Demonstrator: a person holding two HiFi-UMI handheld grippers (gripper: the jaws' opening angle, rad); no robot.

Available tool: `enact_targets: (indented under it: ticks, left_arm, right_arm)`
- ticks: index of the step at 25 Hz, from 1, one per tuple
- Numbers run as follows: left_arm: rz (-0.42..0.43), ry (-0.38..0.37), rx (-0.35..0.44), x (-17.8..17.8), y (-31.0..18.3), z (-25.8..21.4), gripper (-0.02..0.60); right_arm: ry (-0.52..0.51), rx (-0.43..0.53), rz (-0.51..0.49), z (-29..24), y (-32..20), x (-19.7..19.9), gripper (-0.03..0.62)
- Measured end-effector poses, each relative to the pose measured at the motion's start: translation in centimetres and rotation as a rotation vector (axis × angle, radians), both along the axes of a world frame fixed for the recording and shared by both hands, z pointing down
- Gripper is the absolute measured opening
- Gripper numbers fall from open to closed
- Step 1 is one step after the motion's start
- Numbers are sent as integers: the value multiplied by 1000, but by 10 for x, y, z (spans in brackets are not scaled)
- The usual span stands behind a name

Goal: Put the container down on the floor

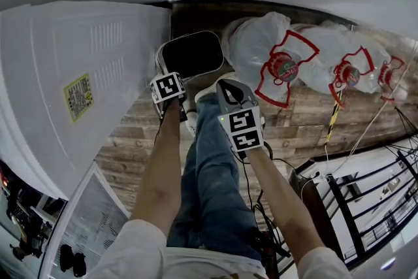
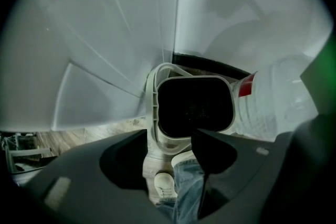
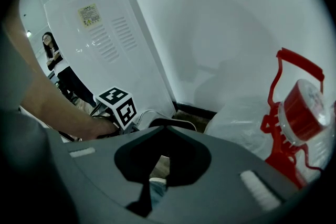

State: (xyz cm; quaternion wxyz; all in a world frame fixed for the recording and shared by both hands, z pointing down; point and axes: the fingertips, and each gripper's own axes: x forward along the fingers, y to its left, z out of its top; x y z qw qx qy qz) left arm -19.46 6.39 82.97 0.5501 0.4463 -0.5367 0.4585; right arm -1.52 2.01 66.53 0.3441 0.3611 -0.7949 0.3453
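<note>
**Left gripper point(image 2: 169, 138) open behind grey container point(image 2: 194, 107)**

Jaws spread wide, gripping nothing. Just ahead of the tips, dark-mouthed container resting on wooden floor point(image 1: 307, 121), against a white cabinet point(image 1: 78, 75). To the right, right gripper point(image 3: 157, 165) narrowed to a slit, empty. Beyond it, bagged water bottles point(image 1: 268, 52).

The container point(image 1: 191, 55) is a pale grey bin with a rounded-rectangular mouth and a dark inside. It stands upright, mouth facing up, on the wood-plank floor point(image 1: 297, 124) in the corner, just beside the white appliance point(image 1: 78, 75) and close against a clear water bottle point(image 1: 261, 49). A thin pale handle arcs over one corner.
</note>
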Motion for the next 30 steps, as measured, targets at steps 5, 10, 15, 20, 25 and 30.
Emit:
enact_targets:
  ticks: [5,10,15,20,25,30]
  left_arm:
    - [41,7,33,5,-12,-24,256]
    - [69,32,91,21,-24,-48,255]
    - [92,63,194,41,-44,-85,208]
    - [161,81,310,59,-57,-137,127]
    - [160,129,397,69,-59,-193,115]
    - [172,152,511,74,-69,-251,97]
  right_arm:
    - [-10,27,9,-21,-5,0,23]
    - [-16,48,29,-41,-3,3,23]
    - [-2,72,55,-63,-2,13,23]
    - [26,103,81,-93,-1,31,23]
    - [48,131,97,-131,0,41,23]
    - [49,179,119,-169,-7,45,23]
